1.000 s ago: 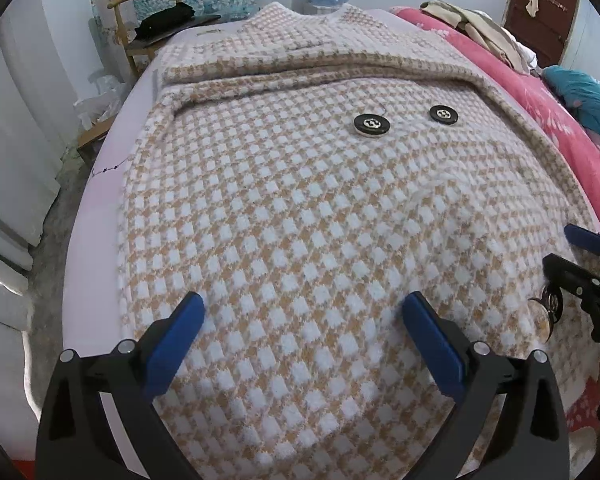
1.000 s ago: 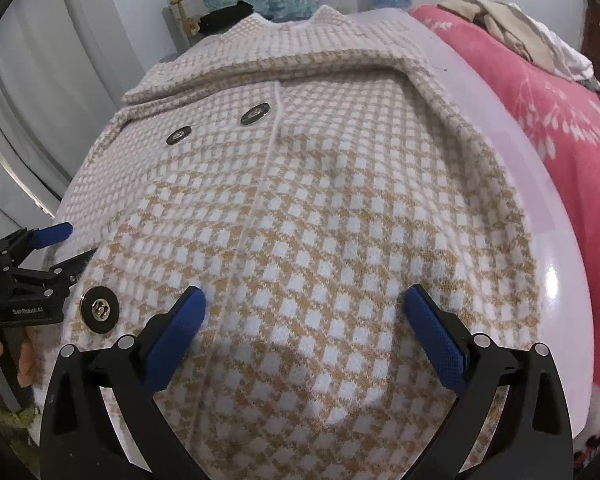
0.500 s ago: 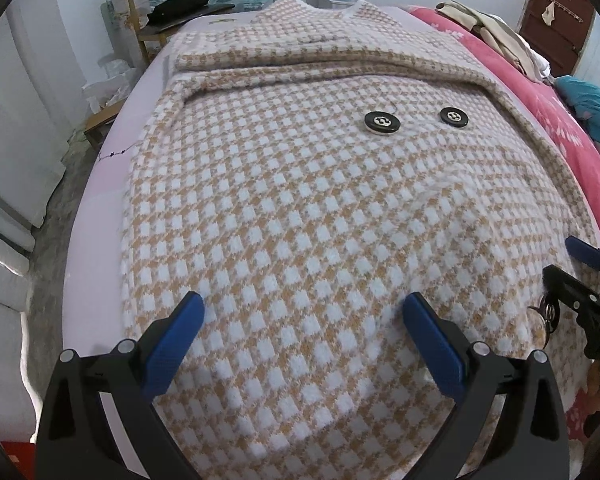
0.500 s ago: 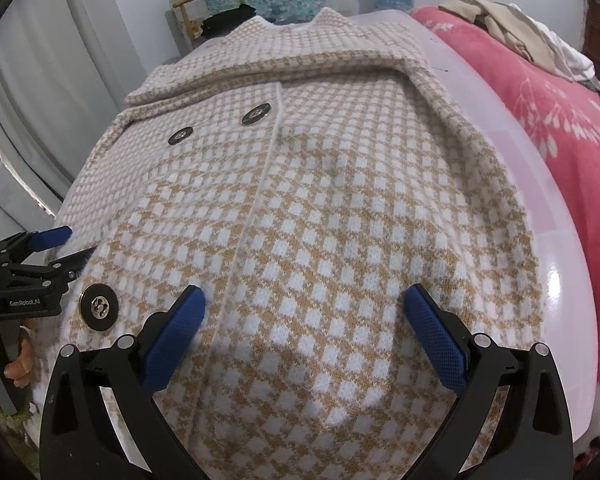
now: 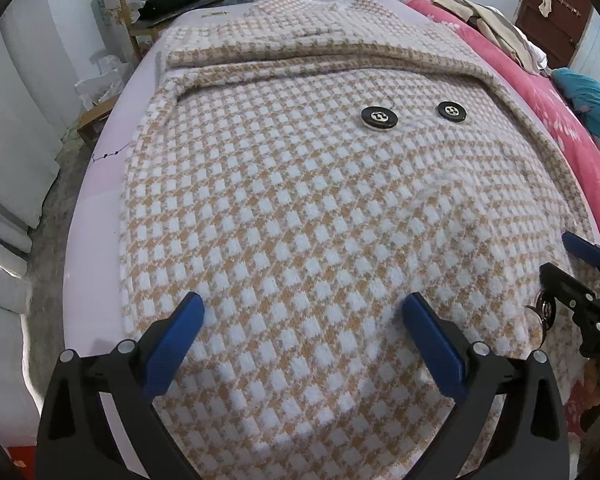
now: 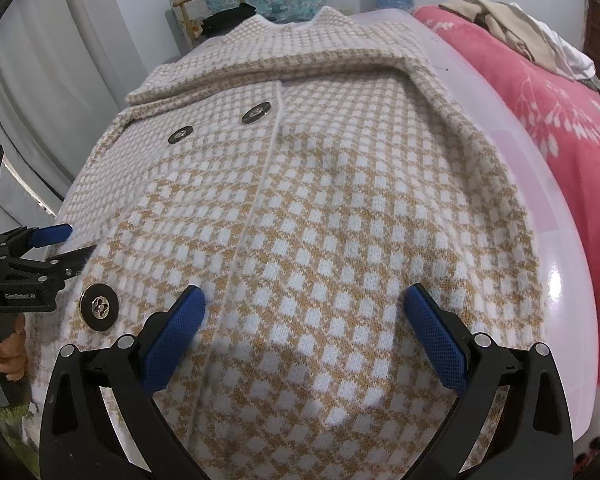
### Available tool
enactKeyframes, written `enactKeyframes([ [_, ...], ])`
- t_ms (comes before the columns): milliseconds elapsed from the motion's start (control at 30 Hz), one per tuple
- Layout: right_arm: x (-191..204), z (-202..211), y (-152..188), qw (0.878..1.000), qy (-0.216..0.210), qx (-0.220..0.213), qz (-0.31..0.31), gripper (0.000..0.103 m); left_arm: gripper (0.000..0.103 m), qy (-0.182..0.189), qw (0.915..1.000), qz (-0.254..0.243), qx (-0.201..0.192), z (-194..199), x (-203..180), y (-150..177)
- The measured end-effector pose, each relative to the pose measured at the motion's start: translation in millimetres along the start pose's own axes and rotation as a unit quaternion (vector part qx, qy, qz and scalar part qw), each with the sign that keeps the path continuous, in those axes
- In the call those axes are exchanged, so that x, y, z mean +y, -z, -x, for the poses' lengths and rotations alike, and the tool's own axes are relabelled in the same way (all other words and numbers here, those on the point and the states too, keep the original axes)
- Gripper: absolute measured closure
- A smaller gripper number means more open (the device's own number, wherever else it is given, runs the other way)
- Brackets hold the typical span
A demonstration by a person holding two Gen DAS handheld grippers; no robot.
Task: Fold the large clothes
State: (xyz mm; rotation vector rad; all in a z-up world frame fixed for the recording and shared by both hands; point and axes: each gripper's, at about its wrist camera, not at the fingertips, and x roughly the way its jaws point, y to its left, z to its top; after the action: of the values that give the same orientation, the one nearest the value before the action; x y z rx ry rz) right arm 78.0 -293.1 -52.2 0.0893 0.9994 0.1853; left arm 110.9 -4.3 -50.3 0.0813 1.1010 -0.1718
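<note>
Both tools hang spread wide over the near hem of the coat [image 5: 300,220]: the left tool [image 5: 302,334] with nothing between its blue pads, the right tool [image 6: 304,320] likewise apart and empty. Side by side, they seem set to take the hem at two places for a fold away from the person. Houndstooth, sleeves already laid across the chest, the coat lies flat on a pale bench [image 6: 540,184], buttons [image 5: 379,117] up. A pink bedspread [image 6: 560,112] lies just beside.

Tan-and-white houndstooth coat [image 5: 300,208], black buttons [image 5: 379,117], pink blanket [image 6: 540,92]
</note>
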Motion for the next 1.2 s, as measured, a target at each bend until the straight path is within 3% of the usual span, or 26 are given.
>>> enactKeyframes([
  [167,0.3,0.2,0.4,1.000,0.001,0.000,-0.002,0.008,0.005,0.003,0.9997,0.010,-0.023,16.0,6.4,7.5],
  [433,0.3,-1.1,-1.9,1.000,0.002,0.005,-0.002,0.008,0.005,-0.011,0.9973,0.013,-0.072,64.0,15.8,55.5],
  [767,1.4,-0.9,-1.9,1.000,0.001,-0.001,-0.001,0.008,0.006,0.026,0.9958,0.052,-0.071,84.4,41.0,104.3],
  [933,-2.9,7.2,1.5,1.000,-0.016,-0.002,0.003,0.008,0.018,0.054,0.9939,0.079,-0.053,76.9,49.0,117.0],
  [1033,-18.1,26.9,10.1,0.999,-0.033,-0.015,-0.013,0.008,0.031,0.062,0.9936,0.086,-0.040,71.5,55.4,120.6],
  [1200,-42.1,64.3,33.6,0.999,-0.013,-0.035,-0.028,0.008,0.045,0.079,0.9920,0.098,-0.016,62.1,64.6,126.6],
])
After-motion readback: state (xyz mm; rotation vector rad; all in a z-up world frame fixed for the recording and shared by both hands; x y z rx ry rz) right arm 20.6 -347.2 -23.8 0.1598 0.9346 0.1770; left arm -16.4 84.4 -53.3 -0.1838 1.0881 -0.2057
